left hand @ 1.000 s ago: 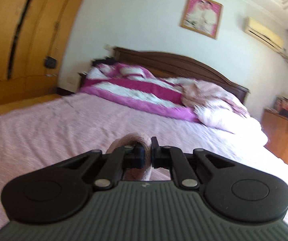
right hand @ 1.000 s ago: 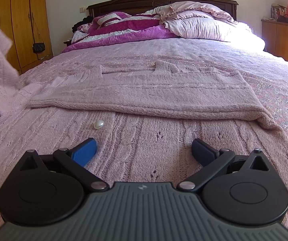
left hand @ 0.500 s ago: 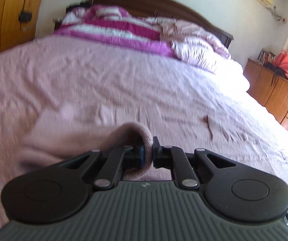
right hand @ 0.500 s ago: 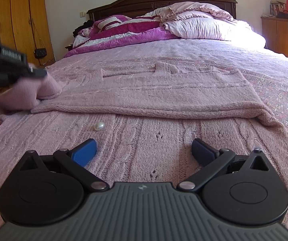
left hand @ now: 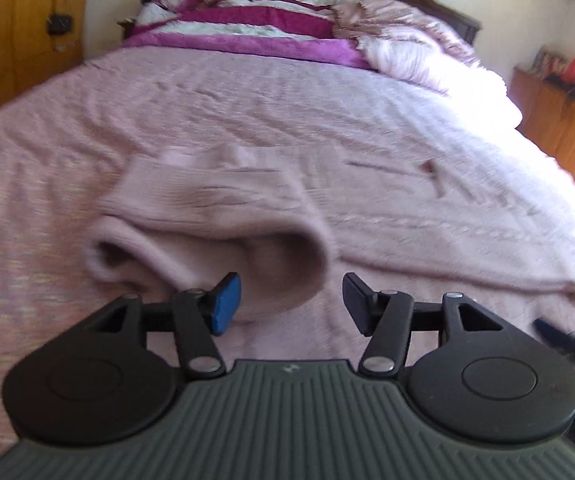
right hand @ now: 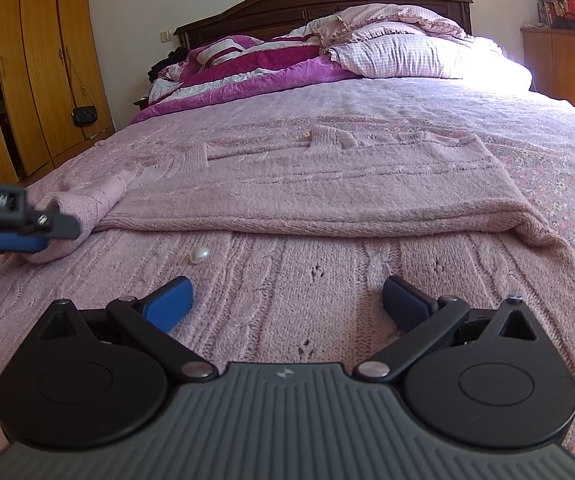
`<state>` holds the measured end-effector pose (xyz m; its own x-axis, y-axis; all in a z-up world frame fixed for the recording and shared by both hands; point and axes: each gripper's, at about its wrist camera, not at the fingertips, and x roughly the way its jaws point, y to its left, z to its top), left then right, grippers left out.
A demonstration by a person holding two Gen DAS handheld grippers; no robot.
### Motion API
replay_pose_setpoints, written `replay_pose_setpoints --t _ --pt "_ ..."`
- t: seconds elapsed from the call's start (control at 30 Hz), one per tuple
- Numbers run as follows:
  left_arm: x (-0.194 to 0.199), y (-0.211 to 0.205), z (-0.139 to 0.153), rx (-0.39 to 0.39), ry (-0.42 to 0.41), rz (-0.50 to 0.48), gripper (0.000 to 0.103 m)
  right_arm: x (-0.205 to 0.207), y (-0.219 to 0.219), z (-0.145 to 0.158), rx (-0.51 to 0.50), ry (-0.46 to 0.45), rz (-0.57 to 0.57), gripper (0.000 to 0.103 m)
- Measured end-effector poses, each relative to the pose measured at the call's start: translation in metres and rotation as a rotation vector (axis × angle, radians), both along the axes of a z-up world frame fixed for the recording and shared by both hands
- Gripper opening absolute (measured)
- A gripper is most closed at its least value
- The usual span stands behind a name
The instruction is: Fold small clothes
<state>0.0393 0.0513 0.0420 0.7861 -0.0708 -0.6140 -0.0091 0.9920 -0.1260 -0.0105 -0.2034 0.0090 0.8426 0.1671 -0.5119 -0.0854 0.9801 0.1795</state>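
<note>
A pink knitted sweater (right hand: 327,184) lies spread on the bed, its upper part folded over the lower part. Its left sleeve (left hand: 223,224) lies folded across the body, the cuff end just ahead of my left gripper (left hand: 291,304), which is open and empty. The left gripper also shows at the left edge of the right wrist view (right hand: 19,228), beside the sleeve cuff (right hand: 79,208). My right gripper (right hand: 287,304) is open and empty, low over the sweater's lower body. A pearl button (right hand: 199,256) lies on the knit in front of it.
The bed's pink sheet (left hand: 47,152) extends around the sweater. A purple quilt (right hand: 255,72) and pillows (right hand: 415,56) are piled at the headboard. A wooden wardrobe (right hand: 27,80) stands on the left, a wooden cabinet (right hand: 567,68) on the right.
My left gripper carried the sleeve down and across onto the sweater body, then opened and let it go. The right gripper has stayed still and open.
</note>
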Motion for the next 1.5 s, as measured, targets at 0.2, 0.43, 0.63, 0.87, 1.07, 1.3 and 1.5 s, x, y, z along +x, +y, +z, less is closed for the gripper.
replay_pose_setpoints --t 0.2,0.43,0.63,0.87,1.07,1.3,1.5 --pt "-0.016 0.022 -0.003 0.066 -0.004 0.069 0.058 0.0 0.004 0.0 -0.018 0.001 -0.005 0.103" --pt "-0.019 0.047 -0.02 0.08 0.025 0.165 0.058 0.003 0.009 0.004 -0.055 0.036 -0.003 0.103" --pt "-0.021 0.055 -0.024 0.064 0.001 0.163 0.064 0.008 0.029 0.034 -0.093 0.079 0.034 0.103" --pt "-0.03 0.048 -0.031 0.087 -0.048 0.167 0.065 0.031 0.082 0.078 -0.086 0.023 0.16 0.103" --pt "-0.032 0.054 -0.036 0.055 -0.073 0.149 0.068 0.075 0.117 0.08 0.046 0.129 0.206 0.096" --pt "-0.033 0.054 -0.038 0.048 -0.097 0.138 0.072 0.111 0.152 0.07 0.111 0.224 0.239 0.082" --pt "-0.036 0.059 -0.039 0.008 -0.122 0.147 0.072 0.132 0.169 0.067 0.136 0.285 0.278 0.016"
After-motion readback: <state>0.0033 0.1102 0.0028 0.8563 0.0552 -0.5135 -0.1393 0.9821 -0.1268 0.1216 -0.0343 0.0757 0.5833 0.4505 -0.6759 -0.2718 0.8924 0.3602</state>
